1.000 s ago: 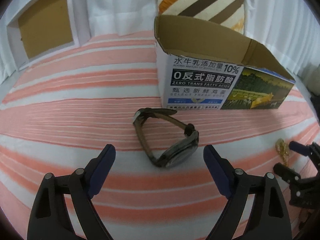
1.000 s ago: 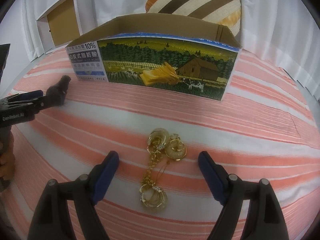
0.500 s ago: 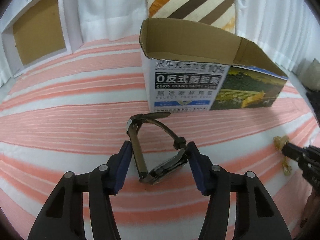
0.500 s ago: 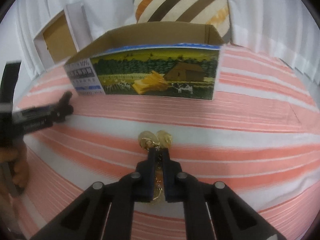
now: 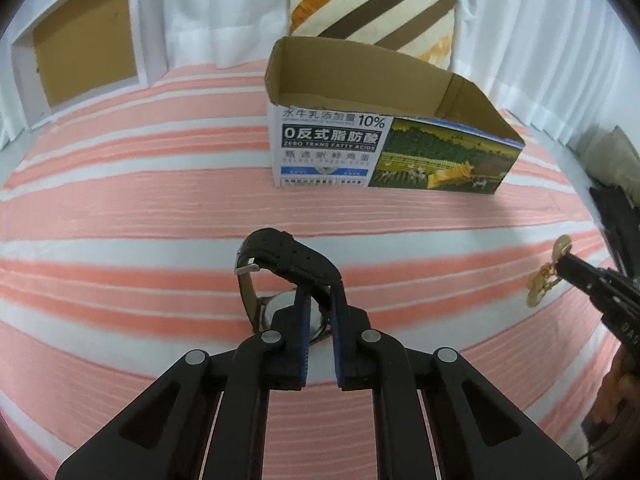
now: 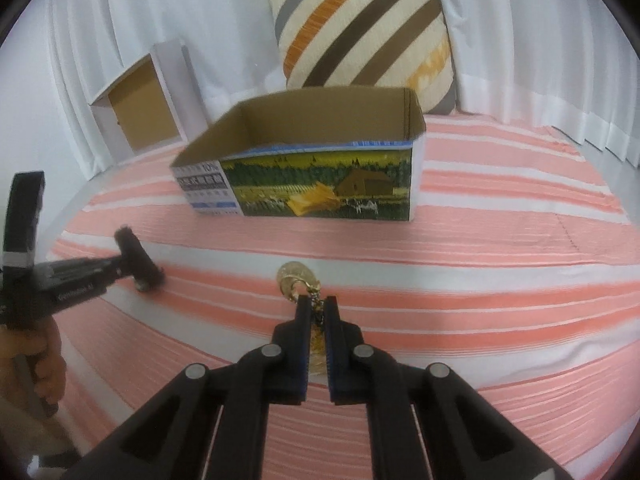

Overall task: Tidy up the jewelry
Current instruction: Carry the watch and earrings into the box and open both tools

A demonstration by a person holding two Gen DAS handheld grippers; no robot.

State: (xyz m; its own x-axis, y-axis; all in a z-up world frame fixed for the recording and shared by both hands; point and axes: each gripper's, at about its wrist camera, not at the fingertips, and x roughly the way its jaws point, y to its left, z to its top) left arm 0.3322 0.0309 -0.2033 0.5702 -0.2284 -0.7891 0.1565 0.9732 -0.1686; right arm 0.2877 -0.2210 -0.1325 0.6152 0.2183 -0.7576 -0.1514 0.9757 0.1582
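A: What's in the open printed cardboard box [image 6: 320, 184]?
B: Only bare cardboard visible inside. My left hand-held gripper [image 5: 320, 312] is clamped on the black-strap wristwatch [image 5: 288, 264]; right hand-held gripper [image 6: 316, 312] pinches the gold chain jewelry [image 6: 298, 280], both near the box, above the pink-striped cloth [image 6: 480, 264].

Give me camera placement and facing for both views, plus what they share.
Left wrist: sits on the left gripper, facing down and forward over the striped cloth to the printed carton; jaws shut on the watch; right gripper at right edge.
Right wrist: sits on the right gripper, same heading; jaws shut on the gold jewelry; a hand holds the left gripper at left.
Shared: carton, striped cushion, small open box, curtain.
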